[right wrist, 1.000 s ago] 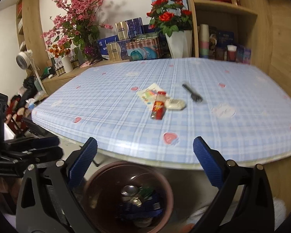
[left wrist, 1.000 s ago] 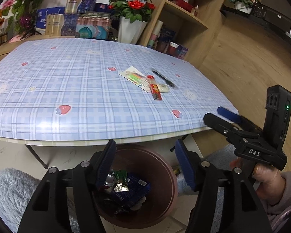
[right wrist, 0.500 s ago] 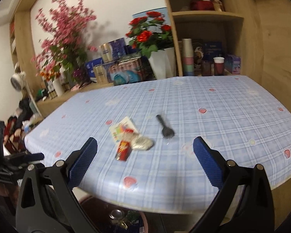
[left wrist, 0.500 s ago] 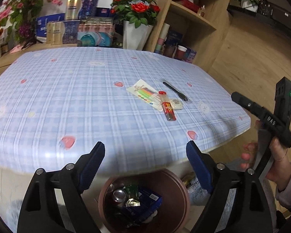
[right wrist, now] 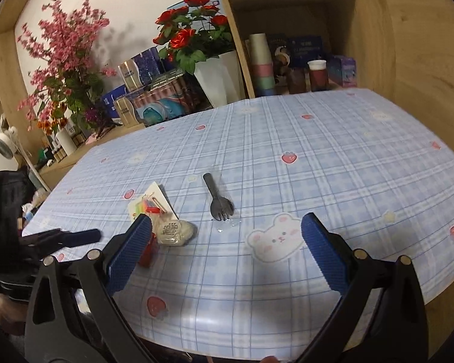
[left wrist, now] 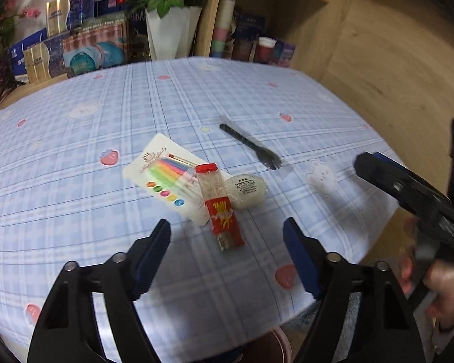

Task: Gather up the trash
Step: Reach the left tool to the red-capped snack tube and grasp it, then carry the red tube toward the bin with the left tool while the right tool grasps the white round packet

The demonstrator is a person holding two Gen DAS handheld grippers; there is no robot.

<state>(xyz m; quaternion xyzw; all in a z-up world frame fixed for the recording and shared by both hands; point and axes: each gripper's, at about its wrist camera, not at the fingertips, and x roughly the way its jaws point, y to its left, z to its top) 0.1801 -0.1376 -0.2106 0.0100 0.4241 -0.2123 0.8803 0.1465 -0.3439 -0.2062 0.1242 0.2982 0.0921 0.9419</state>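
Left wrist view looks down on a counter covered in glossy pale-blue plaid oilcloth printed with pink strawberries. The left claw, black with ribbed blue pads, is closing with nothing between its jaws; it hangs above the near end of a slim clear tube with a red cap and red label. Touching the tube on one side is a flat white card of bright candles, on the other a round, whitish, crinkly wrapped lump. Just beyond lies a black plastic fork in a clear sleeve. The right claw shows at the right edge, a hand on its grip.

Right wrist view shows the right claw spread wide and empty over a white bear print, the fork apart ahead of it. The left pad covers part of the tube; the lump sits beside it.
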